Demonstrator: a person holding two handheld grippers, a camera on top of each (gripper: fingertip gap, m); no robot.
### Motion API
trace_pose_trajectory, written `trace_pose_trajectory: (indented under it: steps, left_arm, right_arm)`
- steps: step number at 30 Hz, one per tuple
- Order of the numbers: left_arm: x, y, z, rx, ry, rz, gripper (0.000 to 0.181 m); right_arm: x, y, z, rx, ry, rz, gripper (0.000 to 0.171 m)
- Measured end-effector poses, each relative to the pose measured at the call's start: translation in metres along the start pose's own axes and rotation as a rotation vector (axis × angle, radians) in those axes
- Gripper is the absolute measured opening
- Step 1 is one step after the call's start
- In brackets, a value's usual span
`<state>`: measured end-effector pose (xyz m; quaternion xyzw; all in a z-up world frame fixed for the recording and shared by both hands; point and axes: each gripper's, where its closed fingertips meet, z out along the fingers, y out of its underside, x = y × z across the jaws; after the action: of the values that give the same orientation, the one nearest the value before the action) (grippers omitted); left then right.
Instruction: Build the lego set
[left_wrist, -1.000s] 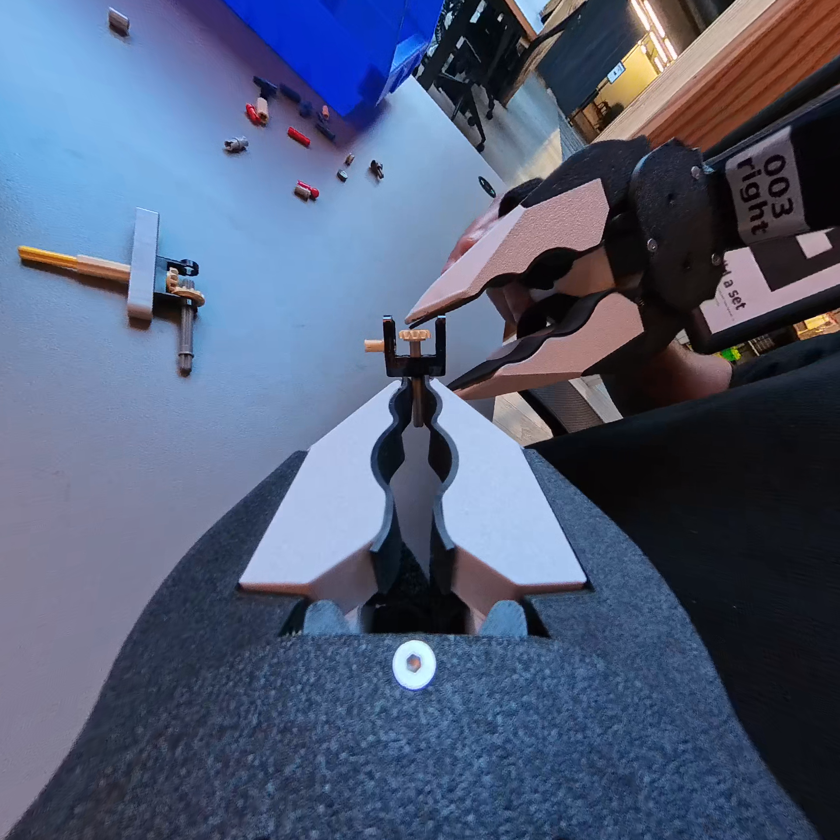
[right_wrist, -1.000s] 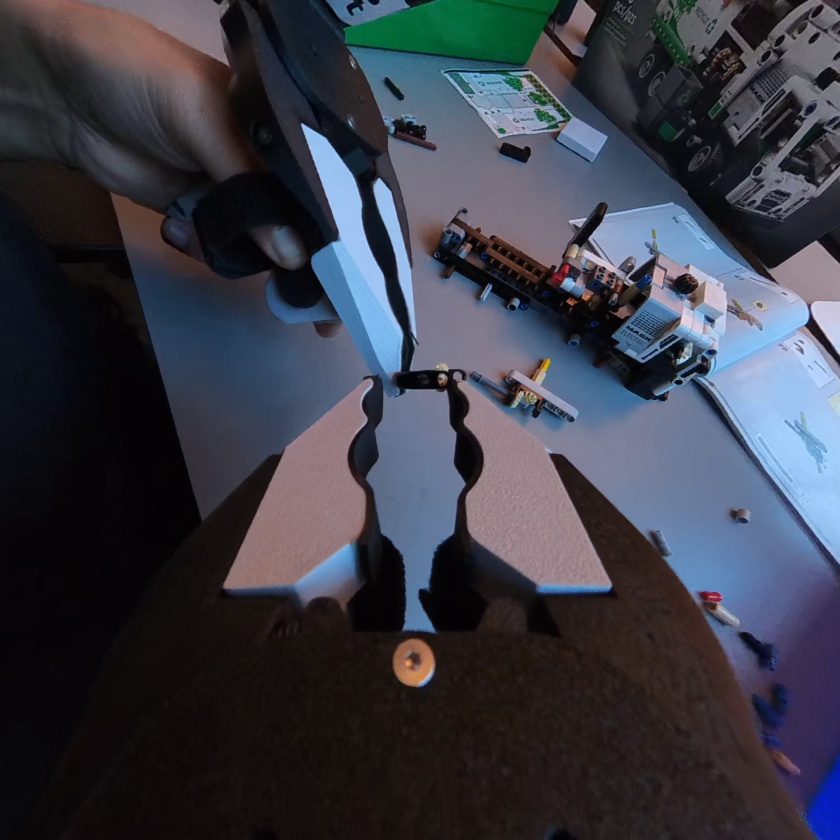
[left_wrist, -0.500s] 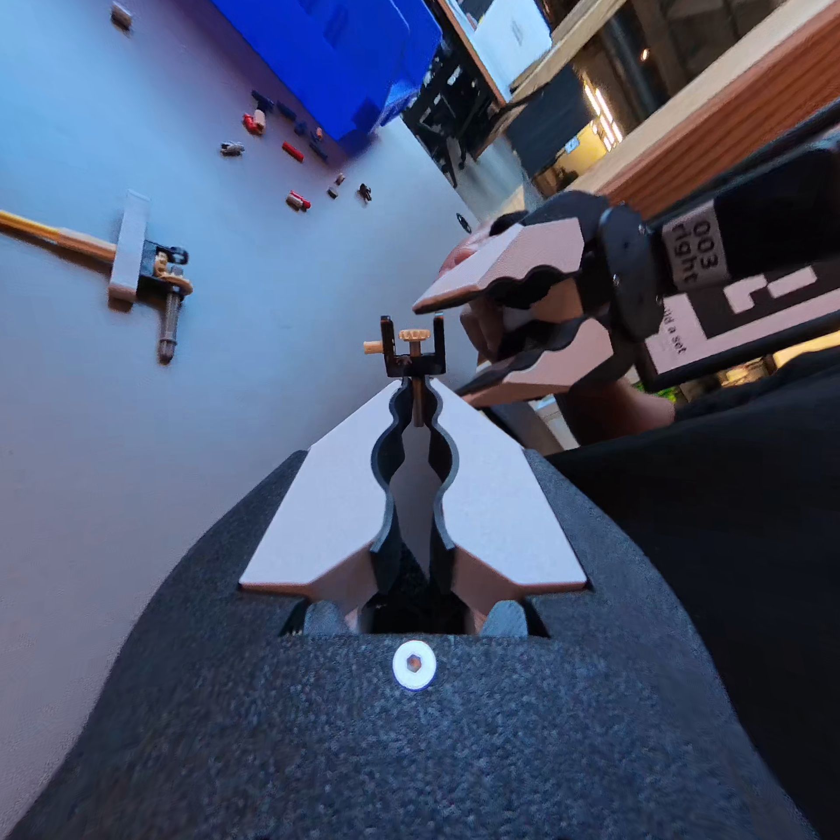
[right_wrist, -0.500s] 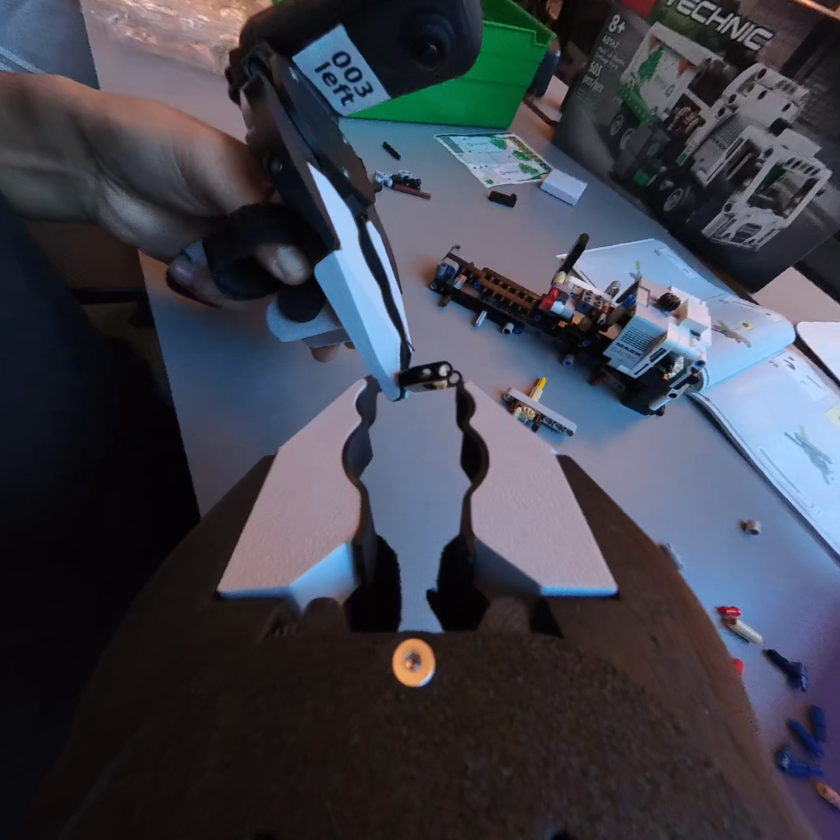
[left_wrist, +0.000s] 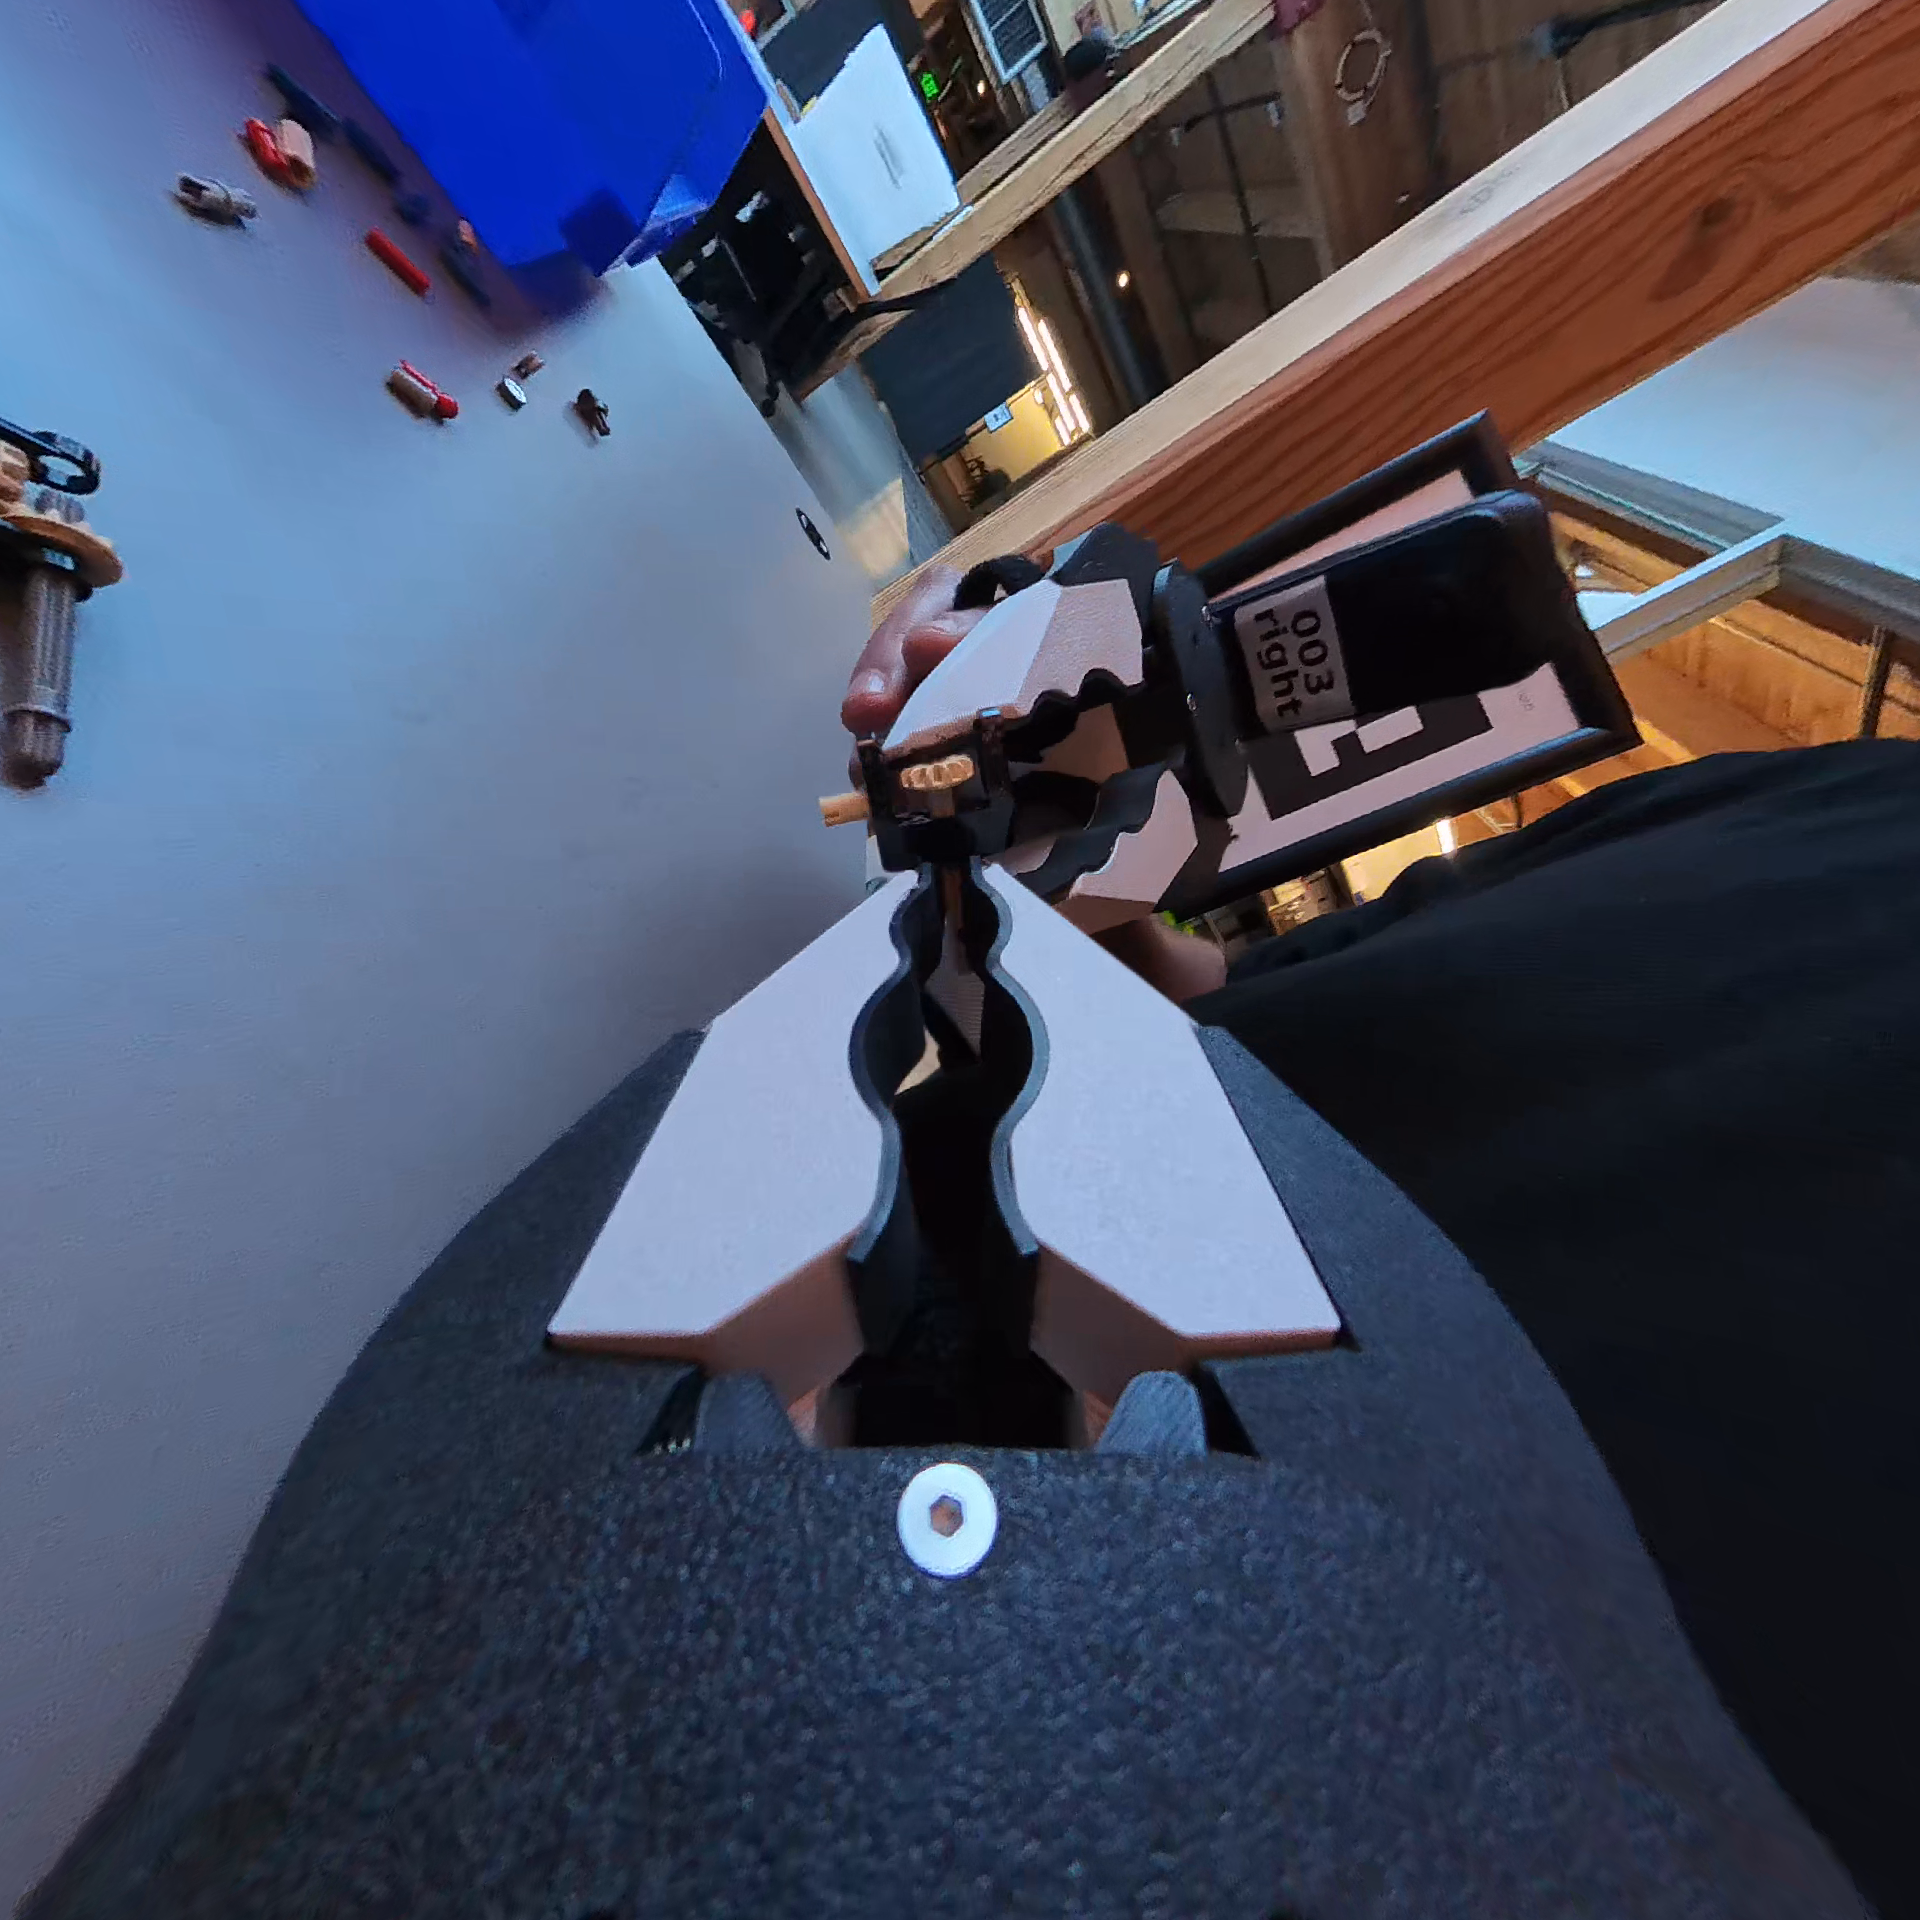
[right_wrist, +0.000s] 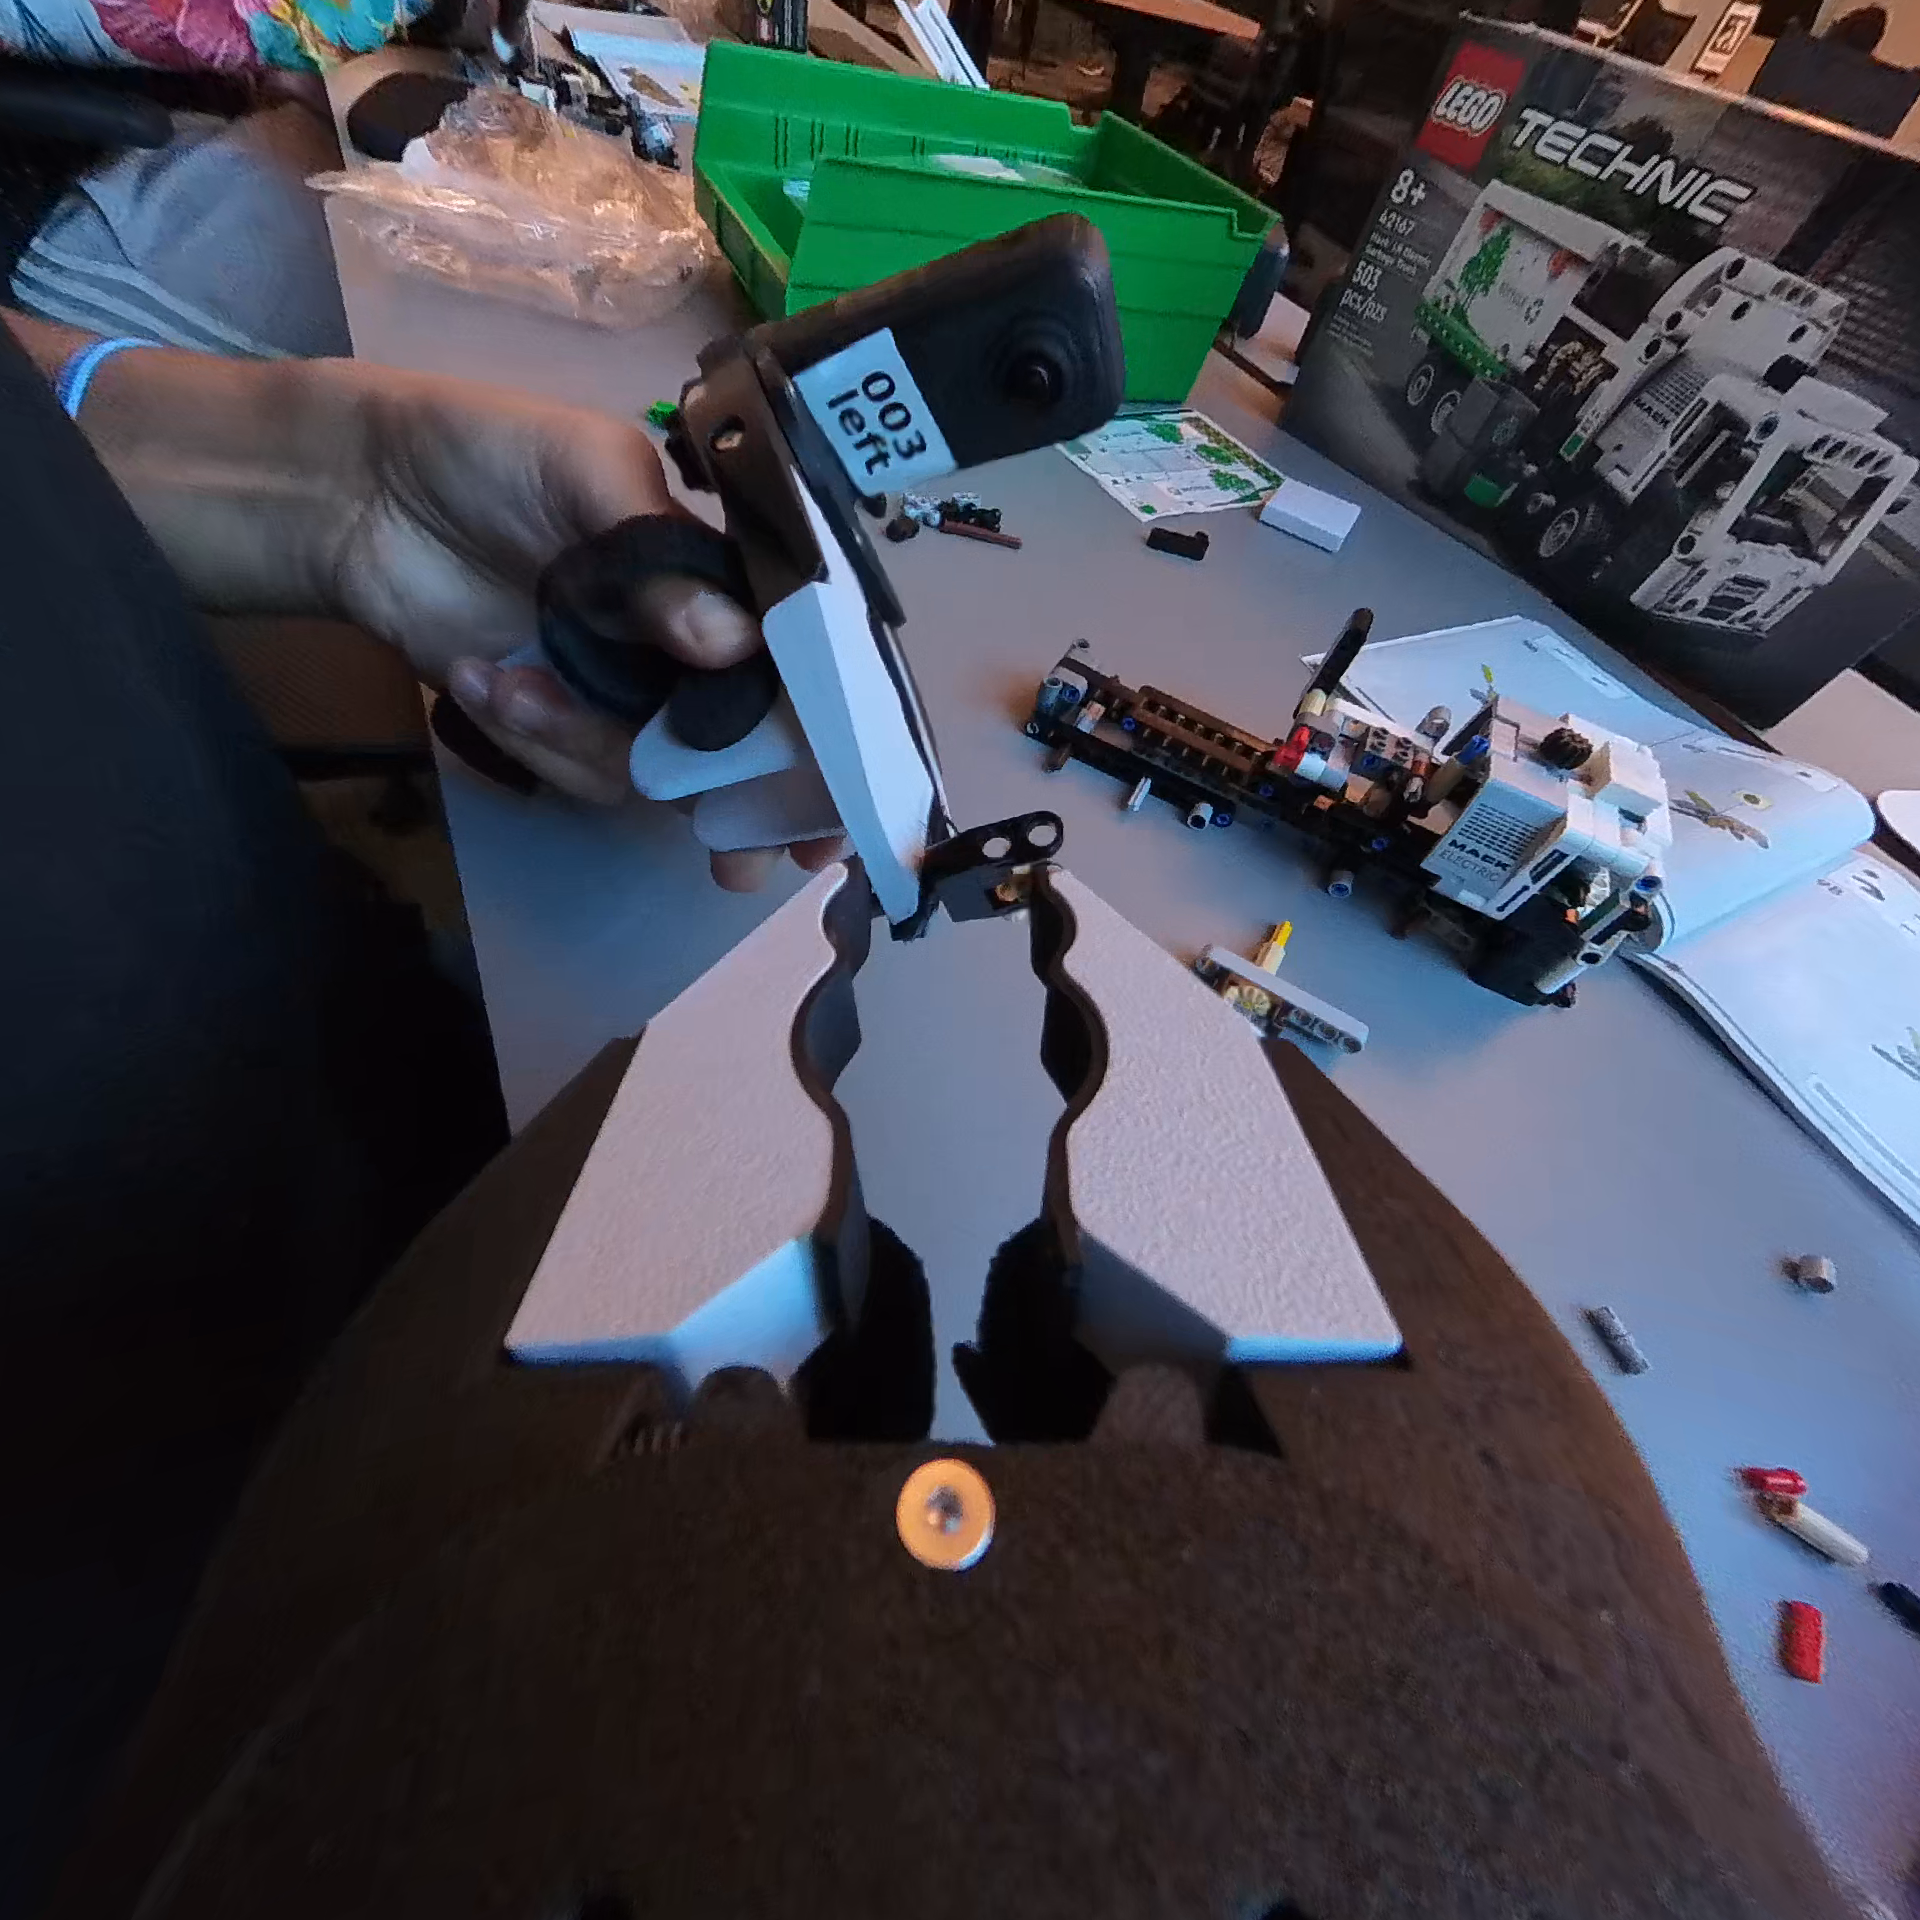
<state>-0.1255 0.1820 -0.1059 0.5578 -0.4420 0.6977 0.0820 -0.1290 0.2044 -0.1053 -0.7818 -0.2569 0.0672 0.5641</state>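
My left gripper (left_wrist: 951, 883) is shut on the axle of a small black bracket (left_wrist: 935, 795) that carries a tan gear and a tan pin, held in the air above the grey table (left_wrist: 416, 831). My right gripper (right_wrist: 945, 883) is open, with its fingers on either side of that bracket (right_wrist: 992, 852). The left gripper (right_wrist: 914, 894) comes in from the upper left in the right wrist view. The right gripper (left_wrist: 977, 810) shows from the right in the left wrist view. I cannot tell whether the right fingers touch the bracket.
A partly built white truck (right_wrist: 1455, 810) lies on an open manual (right_wrist: 1818, 935). Between it and my grippers is a grey beam subassembly (right_wrist: 1278, 997). The set's box (right_wrist: 1610, 312) and a green bin (right_wrist: 987, 208) stand behind. A blue bin (left_wrist: 540, 104) stands by loose small pieces (left_wrist: 416, 390). Left and right tips are no more than a few centimetres apart.
The right gripper has closed in from beside the bracket, and its open fingers now straddle it. Both grippers have lifted and tilted. The left gripper's hold has not changed.
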Motion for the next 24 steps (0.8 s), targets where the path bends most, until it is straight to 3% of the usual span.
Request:
trace_pose_trajectory:
  steps: [6, 11, 15, 24]
  left_arm:
    - [-0.001, 0.005, 0.0, -0.046, -0.039, 0.037, 0.0]
    - [-0.008, 0.007, 0.0, -0.047, -0.073, 0.021, 0.0]
    - [-0.019, 0.009, 0.0, -0.089, -0.168, 0.065, 0.0]
    - [-0.039, 0.03, 0.002, -0.24, -0.305, 0.129, 0.001]
  right_arm:
    - [-0.005, 0.003, 0.0, 0.028, 0.003, 0.024, 0.028]
    - [-0.003, 0.009, 0.002, -0.049, -0.006, -0.023, 0.029]
    - [0.003, 0.011, -0.001, -0.126, 0.065, -0.151, 0.04]
    - [-0.011, 0.032, 0.005, -0.286, 0.016, -0.343, 0.034]
